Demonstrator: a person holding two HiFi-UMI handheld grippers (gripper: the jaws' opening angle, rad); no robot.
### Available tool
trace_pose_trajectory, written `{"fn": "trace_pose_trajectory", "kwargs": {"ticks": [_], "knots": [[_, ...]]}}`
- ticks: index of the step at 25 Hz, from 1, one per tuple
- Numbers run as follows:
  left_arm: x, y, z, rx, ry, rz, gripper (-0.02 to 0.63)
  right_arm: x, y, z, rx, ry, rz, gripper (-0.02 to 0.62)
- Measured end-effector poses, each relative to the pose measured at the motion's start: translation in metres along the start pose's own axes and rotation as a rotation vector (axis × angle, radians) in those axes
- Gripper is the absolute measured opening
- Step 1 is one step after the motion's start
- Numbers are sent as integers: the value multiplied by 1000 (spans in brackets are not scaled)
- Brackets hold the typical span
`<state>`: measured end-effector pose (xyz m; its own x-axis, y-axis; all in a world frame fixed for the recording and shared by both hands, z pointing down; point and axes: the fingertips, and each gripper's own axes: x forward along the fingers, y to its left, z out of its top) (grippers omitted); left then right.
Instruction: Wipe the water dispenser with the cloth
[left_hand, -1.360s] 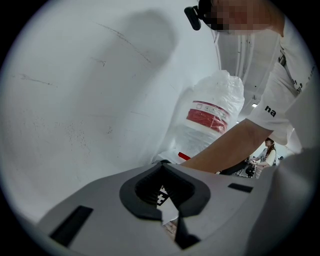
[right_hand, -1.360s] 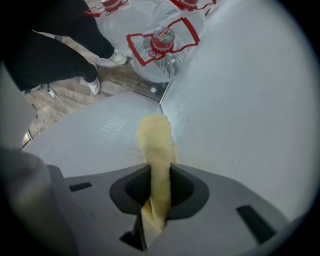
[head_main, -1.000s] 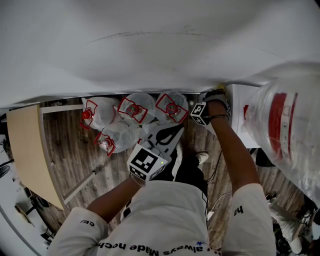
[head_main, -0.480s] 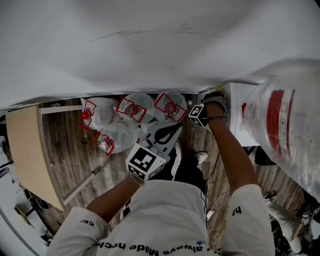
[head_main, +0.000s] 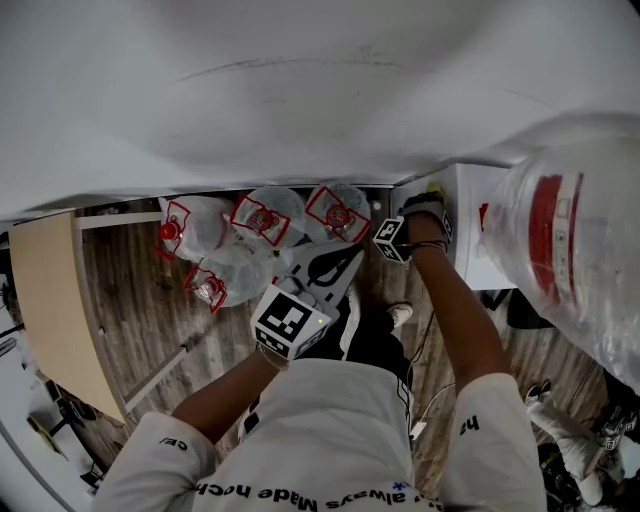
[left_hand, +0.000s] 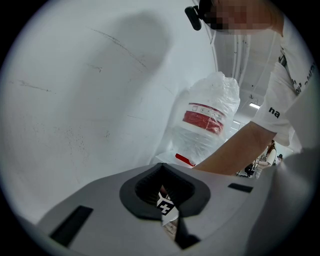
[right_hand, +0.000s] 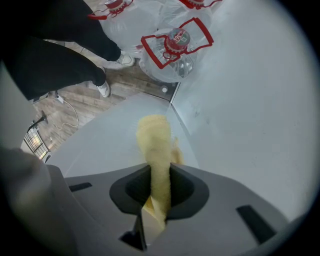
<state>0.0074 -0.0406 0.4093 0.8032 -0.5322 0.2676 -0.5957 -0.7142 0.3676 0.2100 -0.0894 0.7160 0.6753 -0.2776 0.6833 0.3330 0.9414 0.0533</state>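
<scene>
Right gripper (head_main: 425, 200) clamps a yellow cloth (head_main: 434, 186) at the dispenser (head_main: 468, 240); left gripper (head_main: 338, 264) is closed and empty.

Head view: the right arm reaches to the far right, where the cloth meets the white dispenser's left edge, close to the wall (head_main: 320, 90). A wrapped bottle (head_main: 565, 250) stands on the dispenser. The left gripper hangs lower and to the left, well apart from the dispenser, above spare bottles (head_main: 265, 215) on the wood floor (head_main: 130, 300). Left gripper view: its jaws are pressed together with nothing between them. It points toward the wall and the wrapped bottle, and the person's right arm crosses behind it. Right gripper view: the jaws pinch the cloth's near end. The rest of the cloth sticks out ahead and lies against the dispenser's white panel, just beside the edge where the panel meets the wall. The floor bottles lie beyond it.
</scene>
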Motion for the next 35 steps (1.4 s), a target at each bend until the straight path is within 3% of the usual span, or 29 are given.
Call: {"fn": "trace_pose_trajectory", "kwargs": {"ticks": [35], "knots": [[-19,-26,3,28,-27,-25,17,-24,110,33,-36,-14,75,63]]}}
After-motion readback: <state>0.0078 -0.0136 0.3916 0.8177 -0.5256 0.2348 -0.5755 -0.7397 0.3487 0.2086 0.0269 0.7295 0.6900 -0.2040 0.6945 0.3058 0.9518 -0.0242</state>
